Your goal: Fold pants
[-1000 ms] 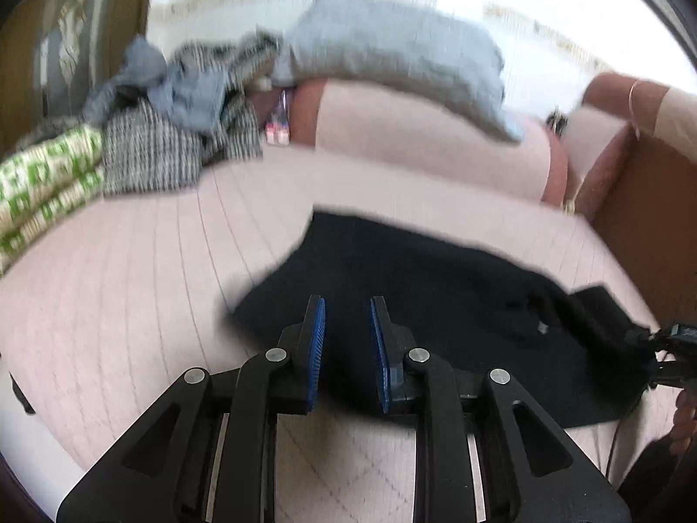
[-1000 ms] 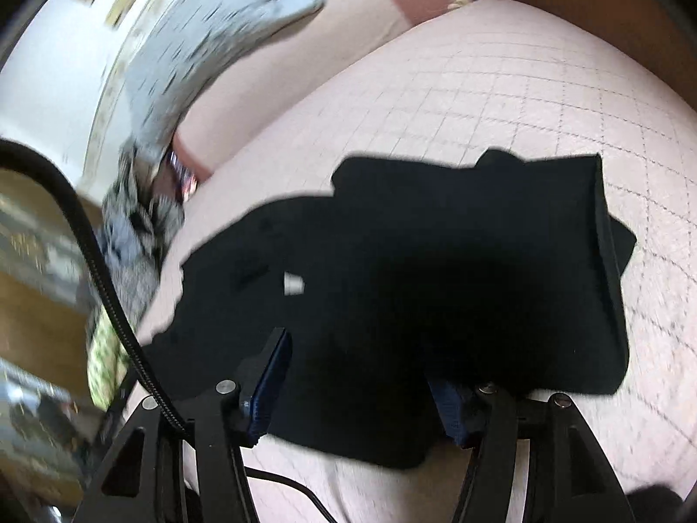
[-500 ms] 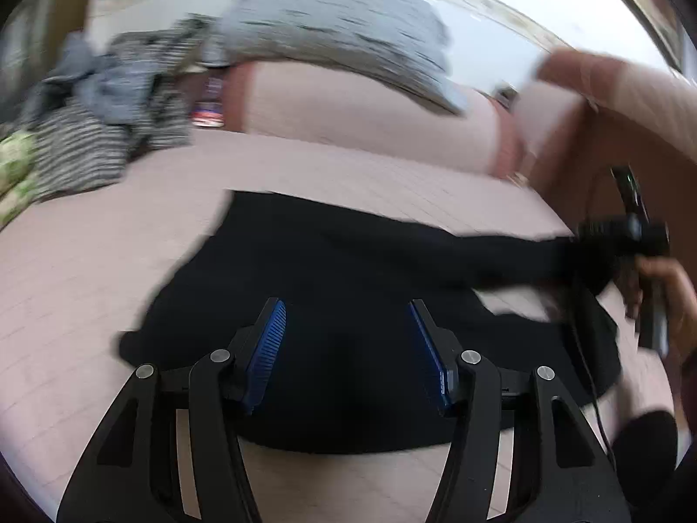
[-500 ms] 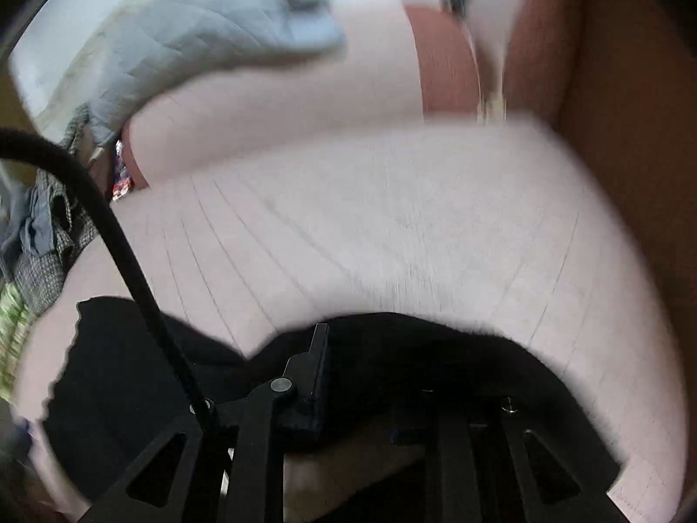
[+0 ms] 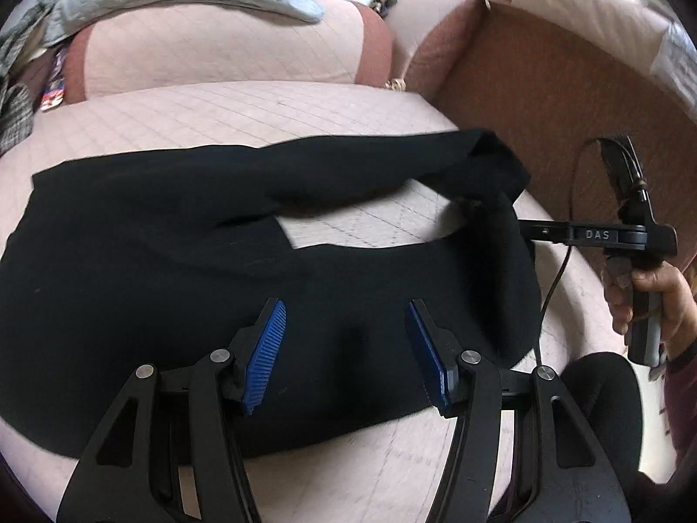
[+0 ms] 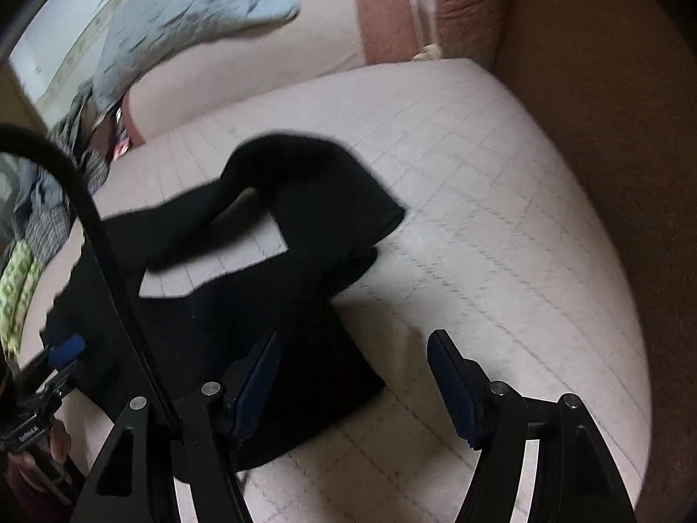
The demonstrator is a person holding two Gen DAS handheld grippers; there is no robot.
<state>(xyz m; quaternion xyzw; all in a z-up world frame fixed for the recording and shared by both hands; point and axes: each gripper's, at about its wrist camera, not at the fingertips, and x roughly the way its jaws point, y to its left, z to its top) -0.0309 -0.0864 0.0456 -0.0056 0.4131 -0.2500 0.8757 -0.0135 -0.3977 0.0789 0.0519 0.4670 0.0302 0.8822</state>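
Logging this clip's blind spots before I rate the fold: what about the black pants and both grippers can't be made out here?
- Black pants, left wrist view: near hem hidden behind the open left gripper.
- Right gripper: open in its own view; in the left wrist view its tips are hidden behind the far leg end.
- Right wrist view: motion blur smears the pants' folds; a black cable crosses them.
- Waistband versus cuffs: the fabric is too dark to tell.

Matt black cloth pants (image 5: 183, 270), soft and smooth. Quilted pink fabric on the couch seat (image 6: 501, 226). Ribbed blue rubber pads (image 5: 265, 357), black plastic arms.
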